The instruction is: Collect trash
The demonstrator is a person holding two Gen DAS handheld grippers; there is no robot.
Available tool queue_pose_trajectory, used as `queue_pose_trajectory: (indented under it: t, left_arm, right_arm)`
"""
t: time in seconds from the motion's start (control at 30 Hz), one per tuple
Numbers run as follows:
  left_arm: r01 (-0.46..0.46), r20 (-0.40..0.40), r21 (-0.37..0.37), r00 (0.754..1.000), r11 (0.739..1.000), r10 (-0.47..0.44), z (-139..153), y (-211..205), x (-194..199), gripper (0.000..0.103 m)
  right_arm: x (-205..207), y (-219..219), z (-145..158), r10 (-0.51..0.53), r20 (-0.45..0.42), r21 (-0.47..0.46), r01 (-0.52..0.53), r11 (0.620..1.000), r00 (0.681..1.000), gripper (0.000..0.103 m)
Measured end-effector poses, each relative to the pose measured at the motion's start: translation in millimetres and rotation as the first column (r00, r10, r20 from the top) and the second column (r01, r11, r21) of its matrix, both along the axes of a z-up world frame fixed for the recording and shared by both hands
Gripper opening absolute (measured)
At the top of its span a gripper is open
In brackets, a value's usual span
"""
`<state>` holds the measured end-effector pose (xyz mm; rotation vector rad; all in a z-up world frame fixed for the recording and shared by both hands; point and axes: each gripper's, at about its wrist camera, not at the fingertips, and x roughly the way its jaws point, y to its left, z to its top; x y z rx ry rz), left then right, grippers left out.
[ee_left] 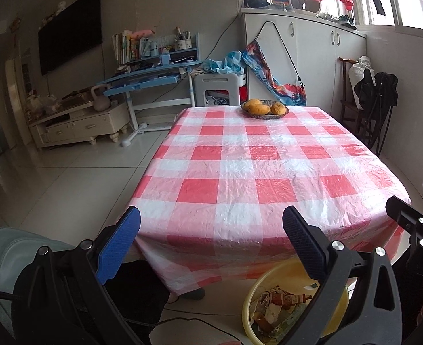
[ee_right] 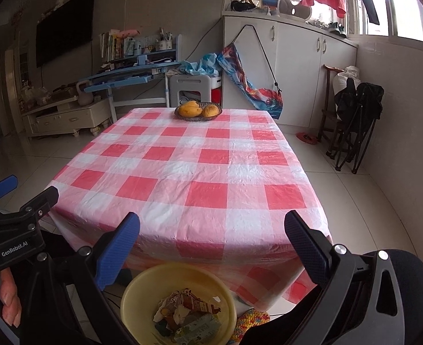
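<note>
A yellow basin (ee_right: pixel 142 281) (ee_left: pixel 251 296) stands on the floor below the table's near edge, holding crumpled wrappers and scraps of trash (ee_right: pixel 188 310) (ee_left: pixel 280 307). My left gripper (ee_left: pixel 211 215) hangs open in front of the near edge of the table, nothing between its blue fingers (ee_left: pixel 119 244). My right gripper (ee_right: pixel 211 224) is open too, above the basin, with its fingers (ee_right: pixel 116 250) empty. The red-and-white checked tablecloth (ee_right: pixel 194 172) (ee_left: pixel 263 166) shows no loose trash. In the right wrist view the left gripper's body (ee_right: pixel 15 224) appears at the left, held by a hand (ee_right: pixel 7 299).
A dark basket of mangoes (ee_right: pixel 197 111) (ee_left: pixel 264 108) sits at the table's far end. Beyond are a blue desk (ee_left: pixel 151 77), a white stool (ee_left: pixel 217 89) and cabinets (ee_right: pixel 297 63). Folded dark chairs (ee_right: pixel 352 120) lean by the right wall. A cable (ee_left: pixel 182 320) runs across the tiled floor.
</note>
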<state>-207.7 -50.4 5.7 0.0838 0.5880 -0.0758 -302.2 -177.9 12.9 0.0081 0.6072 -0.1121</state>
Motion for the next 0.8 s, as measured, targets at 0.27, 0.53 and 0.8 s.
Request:
queue_pose_trajectory:
  t: [0.27, 0.53, 0.8]
  left_arm:
    - [0.02, 0.013, 0.006, 1.0, 1.0, -0.02, -1.7, -6.7, -2.4, 0.096]
    - [0.006, 0.002, -0.021, 1.0, 1.0, -0.006, -2.3, -2.9, 0.8, 0.096]
    - [0.007, 0.002, -0.019, 1.0, 1.0, -0.007, -2.6, -2.6, 1.1, 0.096]
  right_arm:
    - [0.7, 3.6, -3.7, 0.005, -0.012, -0.006, -0.005, 1.0, 1.0, 0.097]
    - [1.8, 3.4, -5.2, 0.005, -0.021, -0.012, -0.005, 1.0, 1.0, 0.097]
    - [2.5, 4.7, -5.3, 0.008, -0.023, -0.016, -0.009, 1.0, 1.0, 0.097]
